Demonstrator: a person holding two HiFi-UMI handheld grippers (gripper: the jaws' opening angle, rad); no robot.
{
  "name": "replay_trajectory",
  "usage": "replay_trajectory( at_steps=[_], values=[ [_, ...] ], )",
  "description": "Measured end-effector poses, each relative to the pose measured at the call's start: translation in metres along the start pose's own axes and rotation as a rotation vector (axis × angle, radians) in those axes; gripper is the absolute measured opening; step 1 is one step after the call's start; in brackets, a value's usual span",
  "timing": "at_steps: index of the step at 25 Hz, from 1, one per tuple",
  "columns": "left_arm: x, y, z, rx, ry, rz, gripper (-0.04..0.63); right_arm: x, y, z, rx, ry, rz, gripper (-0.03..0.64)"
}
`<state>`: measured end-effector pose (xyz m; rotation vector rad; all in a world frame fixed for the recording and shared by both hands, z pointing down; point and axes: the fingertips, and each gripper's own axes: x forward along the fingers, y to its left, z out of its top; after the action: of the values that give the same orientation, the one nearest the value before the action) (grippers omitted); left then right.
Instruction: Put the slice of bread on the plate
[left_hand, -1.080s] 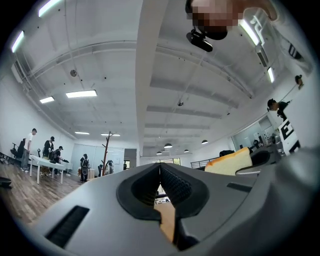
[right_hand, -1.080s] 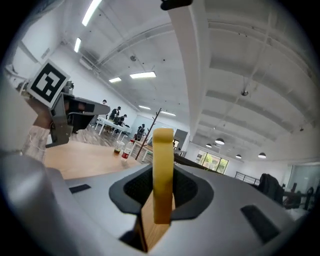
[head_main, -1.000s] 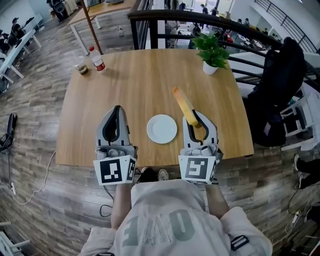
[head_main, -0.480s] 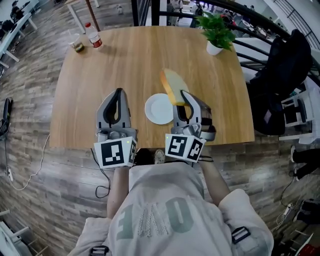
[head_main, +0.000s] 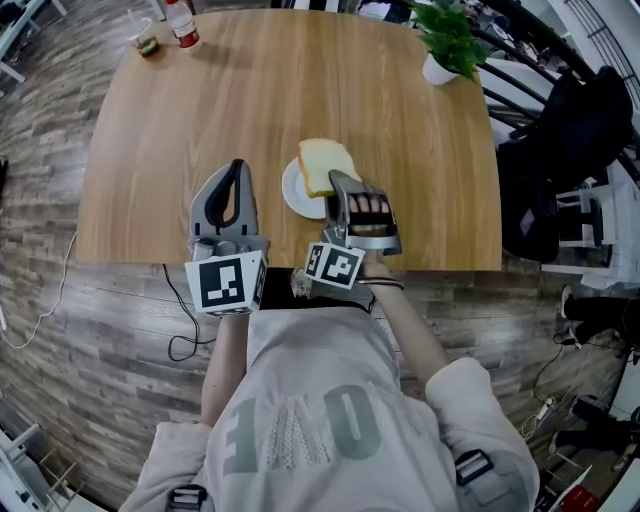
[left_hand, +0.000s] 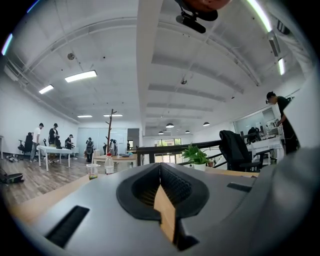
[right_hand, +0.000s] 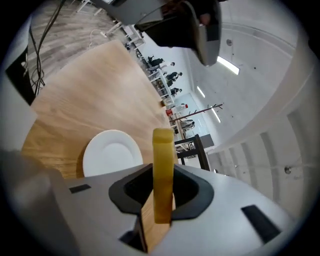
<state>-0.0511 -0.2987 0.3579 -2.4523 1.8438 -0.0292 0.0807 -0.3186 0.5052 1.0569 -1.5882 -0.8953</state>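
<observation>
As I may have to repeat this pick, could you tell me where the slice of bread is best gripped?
Grip the bread by one edge, jaws on its flat faces, coming from the near side, as the right gripper has it. It is thin and broad, so the rest is free to lay on the plate.

Pale wooden table (head_main: 220, 110) on grey plank floor (head_main: 50, 330) — potted plant (head_main: 450, 35) at its far corner; strip lights (left_hand: 80, 76) overhead.
</observation>
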Motion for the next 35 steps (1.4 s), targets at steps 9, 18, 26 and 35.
replay_trajectory(
  at_steps=[9,18,26,35],
  values=[
    [-0.001,-0.001,-0.015,-0.012,0.038,0.000,0.009,0.025,0.028,-0.013,-0.075,0.080,0.015,0.092],
    [-0.004,0.018,-0.019,-0.017,0.051,0.044,0.009,0.028,0.051,-0.014,-0.080,0.108,0.090,0.092],
    [-0.005,0.027,-0.024,-0.027,0.061,0.063,0.009,0.029,0.062,-0.011,0.043,0.089,0.305,0.126],
    [-0.004,0.035,-0.020,-0.039,0.047,0.075,0.009,0.017,0.076,-0.016,0.021,0.092,0.535,0.264]
  ],
)
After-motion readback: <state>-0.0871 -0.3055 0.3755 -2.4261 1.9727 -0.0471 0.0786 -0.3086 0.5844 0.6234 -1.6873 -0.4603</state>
